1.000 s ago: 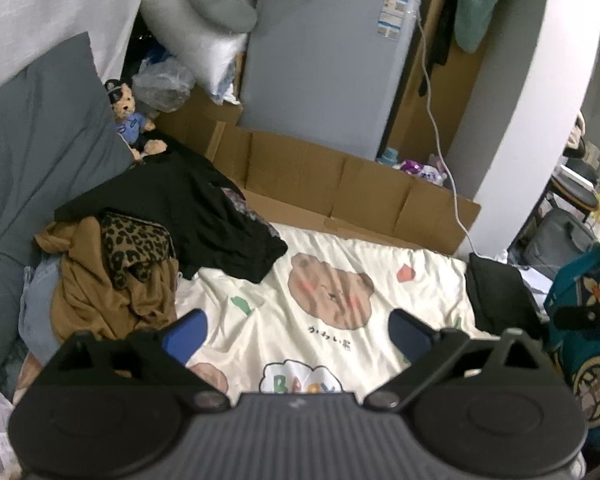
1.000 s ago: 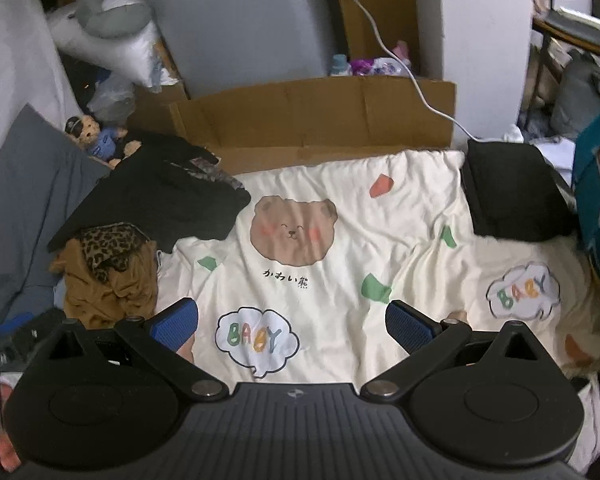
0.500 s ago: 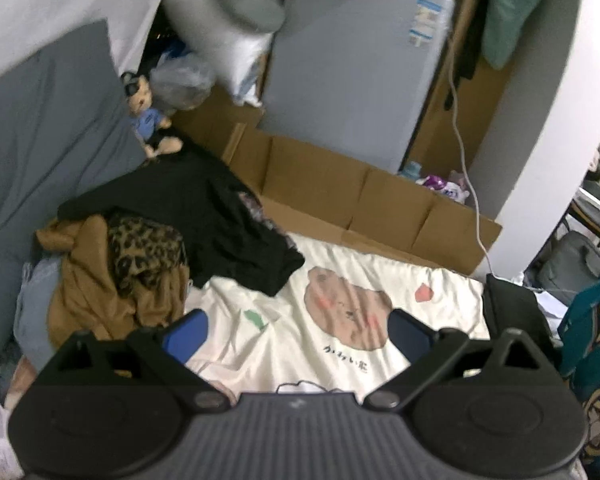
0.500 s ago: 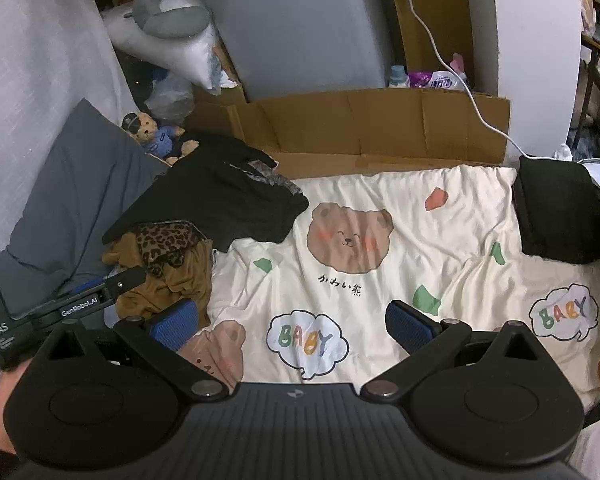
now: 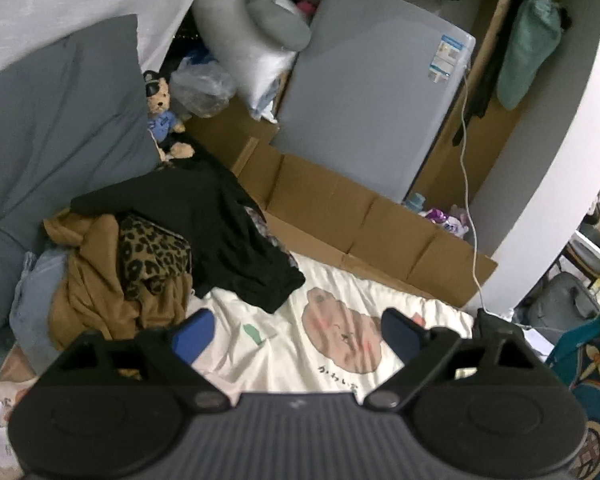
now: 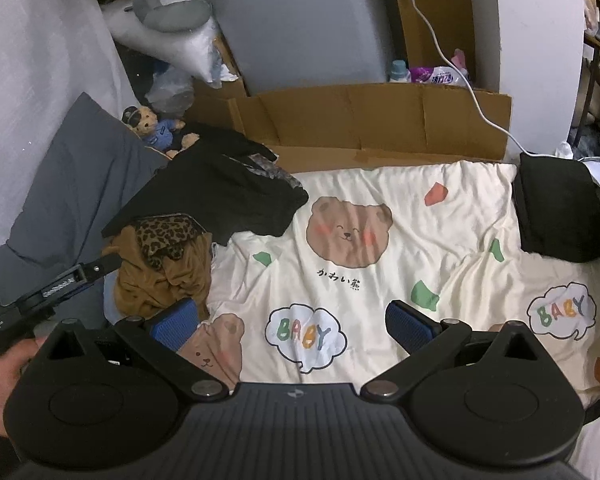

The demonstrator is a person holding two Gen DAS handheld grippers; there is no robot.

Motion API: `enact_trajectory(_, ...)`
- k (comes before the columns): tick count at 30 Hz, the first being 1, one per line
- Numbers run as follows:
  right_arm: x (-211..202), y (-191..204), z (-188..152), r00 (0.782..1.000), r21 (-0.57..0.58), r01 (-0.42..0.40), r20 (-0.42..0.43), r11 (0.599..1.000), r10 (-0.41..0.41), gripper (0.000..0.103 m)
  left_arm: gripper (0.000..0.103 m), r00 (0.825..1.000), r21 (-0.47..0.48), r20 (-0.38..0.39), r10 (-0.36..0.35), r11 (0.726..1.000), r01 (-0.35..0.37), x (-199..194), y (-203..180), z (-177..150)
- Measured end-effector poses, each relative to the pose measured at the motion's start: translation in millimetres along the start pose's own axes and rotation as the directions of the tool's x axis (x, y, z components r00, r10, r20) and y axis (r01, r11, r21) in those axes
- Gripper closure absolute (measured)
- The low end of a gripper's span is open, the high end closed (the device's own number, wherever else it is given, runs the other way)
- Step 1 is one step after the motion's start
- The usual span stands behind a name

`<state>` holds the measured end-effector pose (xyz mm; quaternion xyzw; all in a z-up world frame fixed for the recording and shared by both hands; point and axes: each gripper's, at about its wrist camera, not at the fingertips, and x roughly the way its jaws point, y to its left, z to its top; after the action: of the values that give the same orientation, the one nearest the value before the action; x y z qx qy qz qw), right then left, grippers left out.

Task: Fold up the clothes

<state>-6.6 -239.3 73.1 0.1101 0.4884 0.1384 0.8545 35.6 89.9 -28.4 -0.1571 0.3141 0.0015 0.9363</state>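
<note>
both grippers [image 5: 296,330] [image 6: 292,322] wide apart, empty; clothes pile [image 5: 140,256] half buried under black garment [image 5: 220,224]

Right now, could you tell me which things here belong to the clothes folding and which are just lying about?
For the job:
- black garment
- brown garment
- leopard-print piece
- folded black item
- bear-print blanket, the work surface

Lying about:
- teddy bear
- cardboard
- neck pillow
- white cable

**Readable print on my blanket**

The cream blanket [image 6: 380,208] under my fingers reads "BABY" in a cloud [image 6: 306,334] near its middle and again toward its right edge [image 6: 562,311]. Other labels are too small to read.
</note>
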Motion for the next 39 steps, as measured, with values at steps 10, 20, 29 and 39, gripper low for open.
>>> enact_trajectory(10, 15, 3, 3, 1.0, -0.036, 0.027, 0.018, 0.999, -0.026, 0.001, 0.011, 1.0, 0.07, -0.026, 0.007, 0.998, -0.005, 13, -21, -10)
enact_trajectory(20, 25, -6, 16, 0.999, -0.048, 0.022, 0.031, 0.999, -0.02, 0.001, 0.011, 0.999, 0.094, -0.047, 0.022, 0.995, -0.017, 34, -36, -11)
enact_trajectory(29, 35, -7, 26, 0.992, -0.066, 0.052, 0.119, 0.996, -0.044, 0.001, 0.011, 0.997, 0.124, -0.04, 0.061, 0.991, -0.056, 46, -41, -11)
enact_trajectory(39, 57, -12, 25, 0.99, -0.112, 0.034, 0.14, 0.993, -0.018, 0.001, 0.012, 0.996, 0.125, -0.047, 0.08, 0.989, -0.073, 65, -41, -10)
